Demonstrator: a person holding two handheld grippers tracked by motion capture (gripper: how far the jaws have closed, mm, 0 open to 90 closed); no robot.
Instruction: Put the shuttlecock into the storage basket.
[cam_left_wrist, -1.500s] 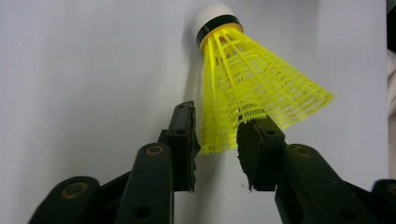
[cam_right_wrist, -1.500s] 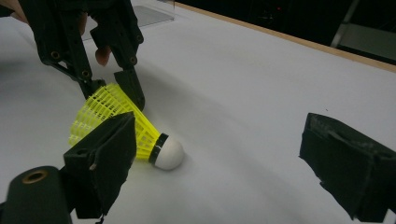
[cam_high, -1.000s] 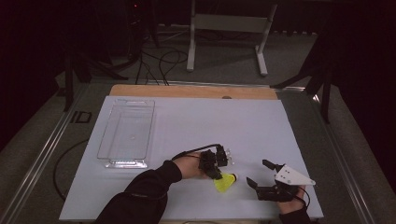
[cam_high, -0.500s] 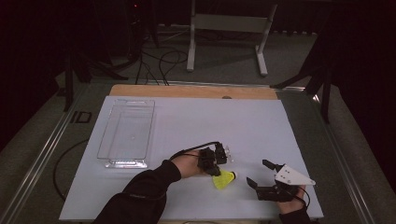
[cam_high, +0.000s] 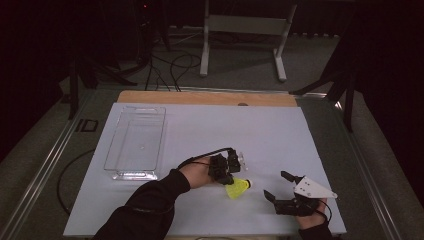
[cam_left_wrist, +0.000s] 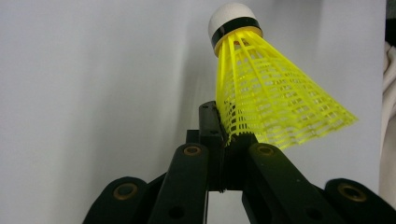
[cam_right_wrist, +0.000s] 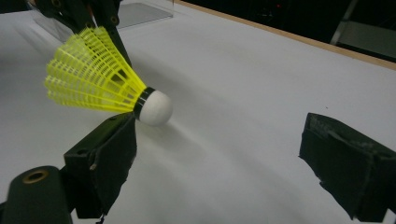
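A yellow plastic shuttlecock (cam_high: 237, 189) with a white cork tip is held low over the white table top, near its front. My left gripper (cam_high: 226, 169) is shut on the rim of the shuttlecock's (cam_left_wrist: 271, 105) mesh skirt, and the cork points away from the left gripper (cam_left_wrist: 223, 133). My right gripper (cam_high: 278, 185) rests to the right of it, open, with nothing between its fingers. From the right gripper (cam_right_wrist: 224, 163), the shuttlecock (cam_right_wrist: 100, 84) lies sideways just beyond the left jaw, its cork toward the gap.
A clear plastic bin (cam_high: 136, 142) stands on the left part of the white table sheet (cam_high: 260, 135). A wooden strip (cam_high: 205, 98) runs along the table's far edge. Beyond the table are metal stands and cables on the floor.
My left gripper has shifted a little away from the table's front edge, carrying the shuttlecock with it. The right gripper has stayed in place, open.
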